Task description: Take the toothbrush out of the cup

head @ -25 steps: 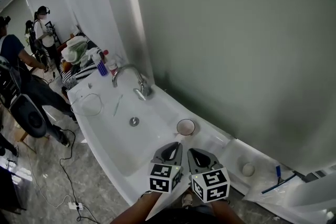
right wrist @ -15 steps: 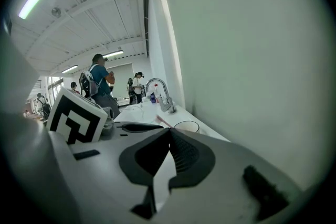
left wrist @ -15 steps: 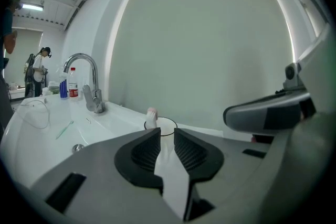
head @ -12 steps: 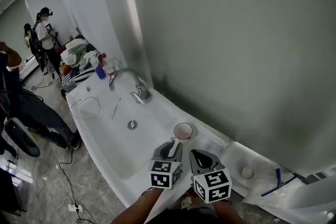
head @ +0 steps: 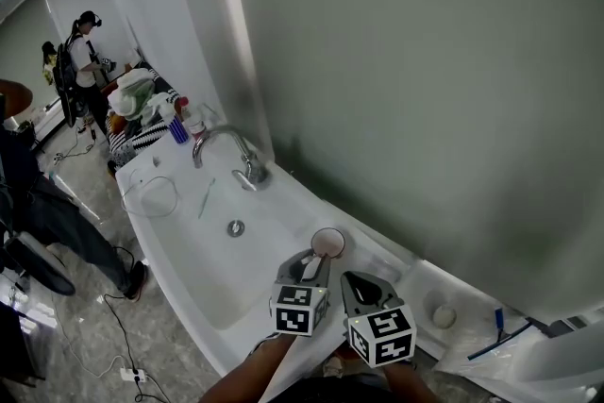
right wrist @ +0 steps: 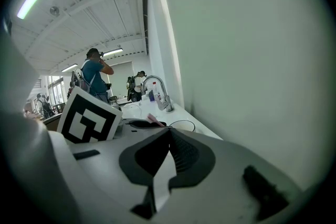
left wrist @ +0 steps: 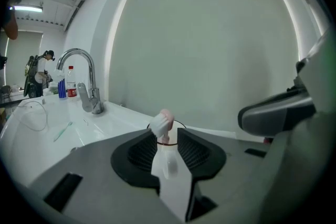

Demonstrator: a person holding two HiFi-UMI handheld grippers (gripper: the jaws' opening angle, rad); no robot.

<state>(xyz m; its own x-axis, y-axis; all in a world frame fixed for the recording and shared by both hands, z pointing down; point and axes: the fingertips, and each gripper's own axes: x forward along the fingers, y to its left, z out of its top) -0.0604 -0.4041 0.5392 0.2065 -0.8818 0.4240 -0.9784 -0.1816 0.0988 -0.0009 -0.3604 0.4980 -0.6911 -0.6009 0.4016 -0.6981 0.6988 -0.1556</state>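
Moved: left gripper [left wrist: 167, 134] has closed in on cup [head: 327, 243].
Left grip: clamped on toothbrush [left wrist: 161, 124] handle.
Right gripper [right wrist: 169, 132]: jaws together, empty.
Progress: grasp made; brush head at cup rim, apparently not yet clear.

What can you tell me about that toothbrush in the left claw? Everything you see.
The toothbrush looks like white plastic: a broad handle narrowing to a small pinkish head with pale bristles. The left gripper is shut on the handle, one jaw on each side. It points away from the gripper, tilted upward, head at the rim of the cup. Whether it touches the cup is unclear.
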